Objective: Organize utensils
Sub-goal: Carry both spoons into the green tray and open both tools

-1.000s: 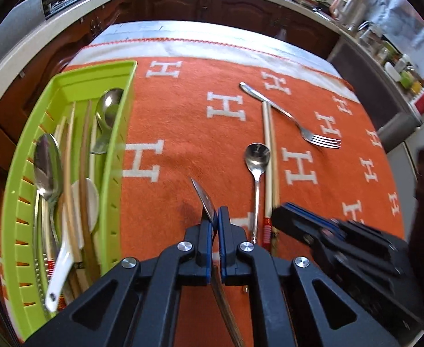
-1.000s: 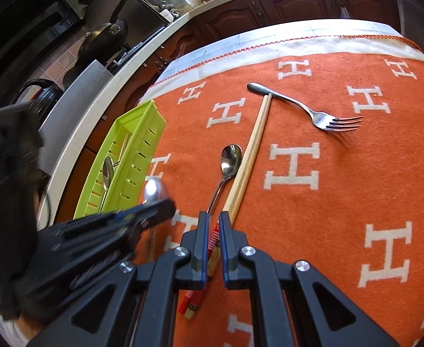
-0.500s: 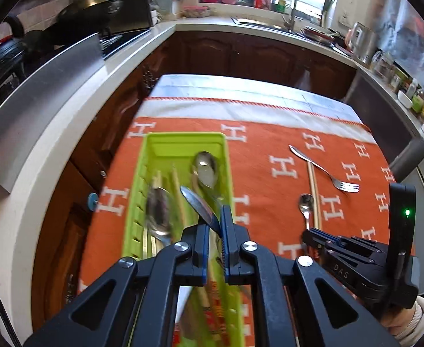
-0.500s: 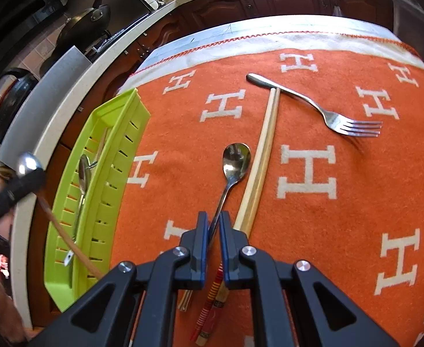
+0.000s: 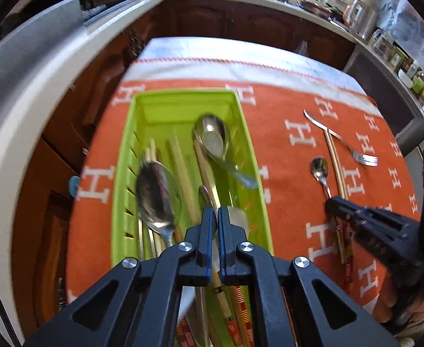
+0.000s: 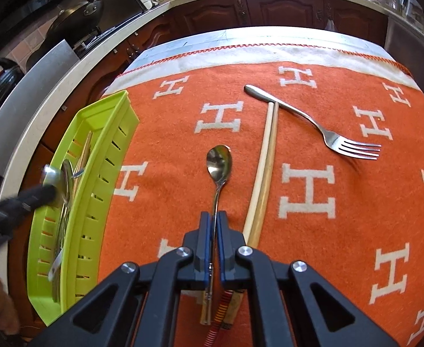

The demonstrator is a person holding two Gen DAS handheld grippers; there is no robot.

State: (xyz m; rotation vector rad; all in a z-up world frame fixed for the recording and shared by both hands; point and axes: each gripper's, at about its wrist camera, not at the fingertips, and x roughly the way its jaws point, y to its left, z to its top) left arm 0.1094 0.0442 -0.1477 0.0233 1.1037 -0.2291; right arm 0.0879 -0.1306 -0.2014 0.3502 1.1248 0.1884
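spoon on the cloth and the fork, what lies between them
The pair of chopsticks lies between the small spoon and the fork, its far tip touching the fork's handle; the right wrist view shows this best.

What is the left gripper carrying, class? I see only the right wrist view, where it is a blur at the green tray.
Observer: The left wrist view shows the left gripper shut on a thin metal spoon, seen edge-on.
Operator: Is it over the tray?
Observer: Yes, the green tray lies directly beneath it.
Operator: What lies inside?
Observer: A round spoon at the far end, a larger spoon by the left wall, wooden chopsticks between them.
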